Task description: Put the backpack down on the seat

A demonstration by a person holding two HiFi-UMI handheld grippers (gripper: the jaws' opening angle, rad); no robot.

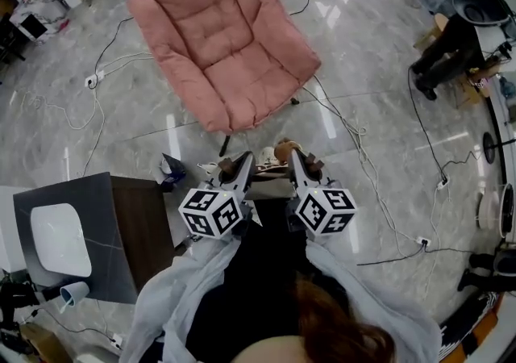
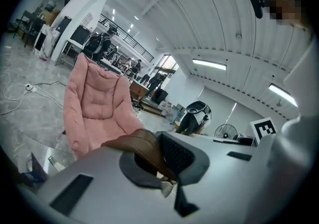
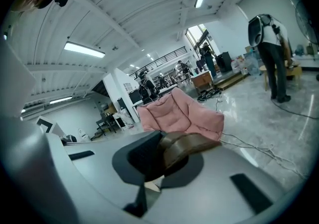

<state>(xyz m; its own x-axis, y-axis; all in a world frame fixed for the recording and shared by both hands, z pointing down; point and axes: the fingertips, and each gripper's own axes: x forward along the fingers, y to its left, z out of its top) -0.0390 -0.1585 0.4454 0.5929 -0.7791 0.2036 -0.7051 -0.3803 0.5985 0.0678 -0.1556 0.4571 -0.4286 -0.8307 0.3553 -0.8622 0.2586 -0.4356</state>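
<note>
Fingers (image 2: 177,154) of the left gripper (image 1: 235,166) and right gripper (image 1: 303,161) are clamped tight on brown straps (image 3: 189,143) of the backpack (image 1: 274,156), which hangs between them, just short of the pink chair (image 1: 226,47). It looks soft, saggy and fairly heavy, so the straps are the sensible hold

Sleeves (image 1: 173,297): loose, pale grey
Top (image 1: 258,289): black
Hair (image 1: 339,333): reddish-brown
Left gripper (image 1: 242,161): grey shell, white cube, black square markers
Right gripper (image 1: 295,158): same grey shell and cube
</note>
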